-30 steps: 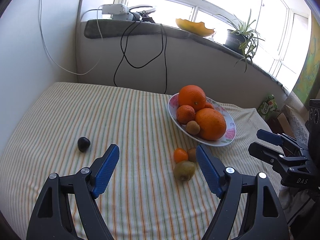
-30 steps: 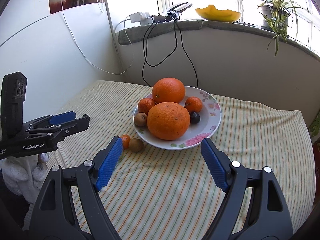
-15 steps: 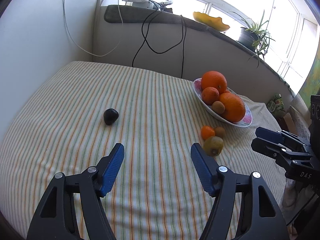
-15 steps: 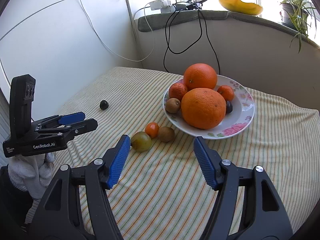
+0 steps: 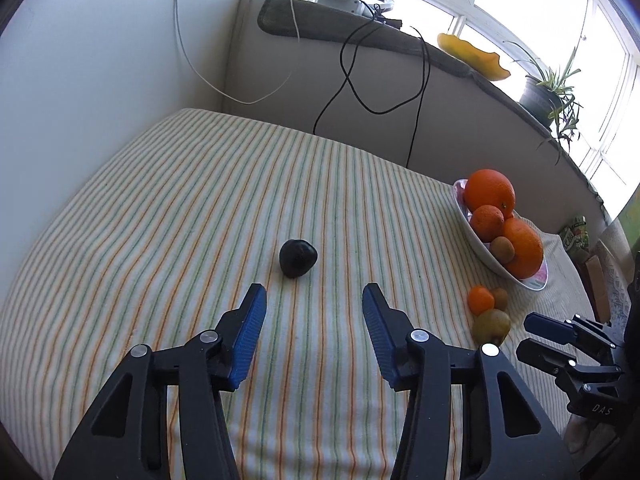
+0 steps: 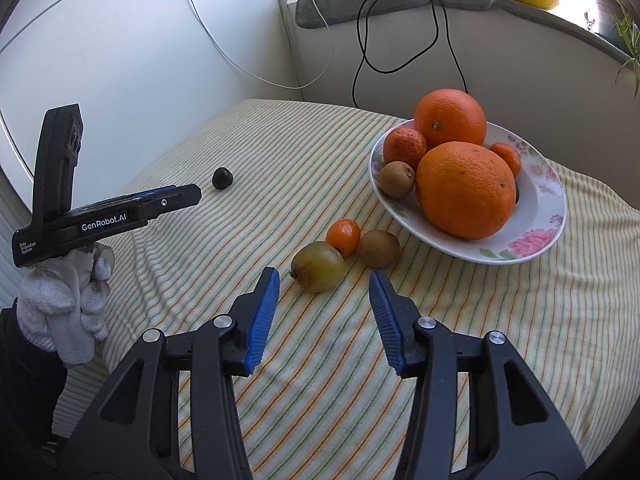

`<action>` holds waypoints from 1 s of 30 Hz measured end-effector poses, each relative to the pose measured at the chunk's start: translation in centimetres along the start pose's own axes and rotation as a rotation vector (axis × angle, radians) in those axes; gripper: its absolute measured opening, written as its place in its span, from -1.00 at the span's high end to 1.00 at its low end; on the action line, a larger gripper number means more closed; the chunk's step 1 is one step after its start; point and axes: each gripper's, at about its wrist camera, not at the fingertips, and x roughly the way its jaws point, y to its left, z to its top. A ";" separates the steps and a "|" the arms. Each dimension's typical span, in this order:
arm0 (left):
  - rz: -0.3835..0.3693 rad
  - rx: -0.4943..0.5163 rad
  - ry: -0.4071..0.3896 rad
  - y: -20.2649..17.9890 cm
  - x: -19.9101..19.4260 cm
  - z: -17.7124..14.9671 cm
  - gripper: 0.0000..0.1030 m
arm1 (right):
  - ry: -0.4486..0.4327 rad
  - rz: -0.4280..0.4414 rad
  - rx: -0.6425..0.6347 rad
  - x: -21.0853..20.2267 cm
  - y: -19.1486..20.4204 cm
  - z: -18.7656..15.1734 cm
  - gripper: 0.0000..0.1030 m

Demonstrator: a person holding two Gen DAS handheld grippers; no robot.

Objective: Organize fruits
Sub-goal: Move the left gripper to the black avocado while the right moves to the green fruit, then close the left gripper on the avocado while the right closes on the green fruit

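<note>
Left gripper (image 5: 312, 300) wide open, empty, just near of dark plum (image 5: 298, 258). Right gripper (image 6: 322, 286) open, empty, near green kiwi (image 6: 319, 266), mandarin (image 6: 343, 237), brown kiwi (image 6: 379, 248) left of floral plate (image 6: 536, 240).

The left wrist view is taken low over the striped worktop (image 5: 200, 200), facing the window wall, with the dark fruit (image 5: 298, 258) close ahead. The right wrist view is aimed at the nearby plate (image 6: 536, 240). Plate, dark fruit and loose fruits are shared by both views.
</note>
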 end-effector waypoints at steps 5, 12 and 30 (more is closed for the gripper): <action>-0.002 0.006 0.013 0.1 0.9 0.5 0.15 | 0.016 -0.001 -0.003 0.8 0.2 0.0 0.06; 0.008 0.025 0.028 0.0 2.1 1.3 0.18 | 0.031 0.001 0.000 1.5 0.3 0.2 0.06; 0.030 0.025 0.075 0.7 4.0 1.8 0.49 | 0.069 -0.008 0.001 3.3 0.7 0.9 0.29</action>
